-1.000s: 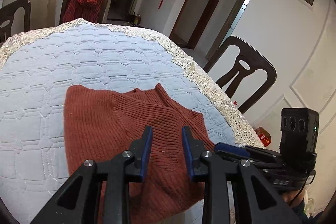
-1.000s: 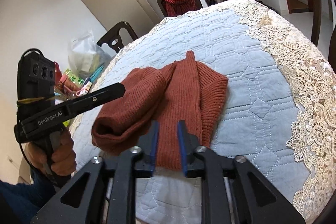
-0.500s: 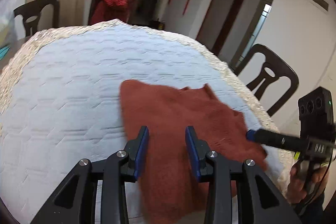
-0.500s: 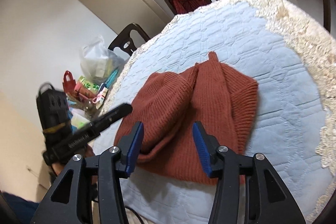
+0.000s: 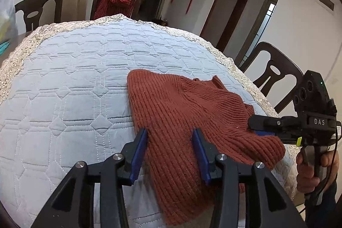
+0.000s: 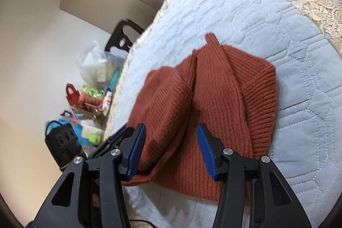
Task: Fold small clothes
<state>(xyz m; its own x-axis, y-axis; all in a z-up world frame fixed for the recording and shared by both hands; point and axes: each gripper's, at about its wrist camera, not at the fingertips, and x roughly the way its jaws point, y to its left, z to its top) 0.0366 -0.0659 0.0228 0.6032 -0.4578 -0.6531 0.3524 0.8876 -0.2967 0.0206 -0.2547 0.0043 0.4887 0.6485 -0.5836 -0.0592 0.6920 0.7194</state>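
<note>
A rust-red ribbed knit sweater (image 5: 186, 119) lies folded on the light blue quilted tablecloth (image 5: 74, 82). My left gripper (image 5: 170, 153) is open, its blue pads over the sweater's near left edge, holding nothing. My right gripper (image 6: 171, 151) is open over the sweater (image 6: 215, 104) near its front edge, with a folded flap between the pads. The right gripper also shows in the left wrist view (image 5: 260, 125), at the sweater's right side. The left gripper shows in the right wrist view (image 6: 119, 136), at the sweater's left side.
The table has a cream lace border (image 5: 224, 59). Dark wooden chairs (image 5: 275, 76) stand around it; one holds a red checked cloth (image 5: 115, 1). A plastic bag and colourful clutter (image 6: 94, 87) lie beyond the table's left edge.
Both grippers have opened wider. The left gripper moved left, so the sweater now sits right of centre in its view. The right gripper tilted and moved closer to the sweater.
</note>
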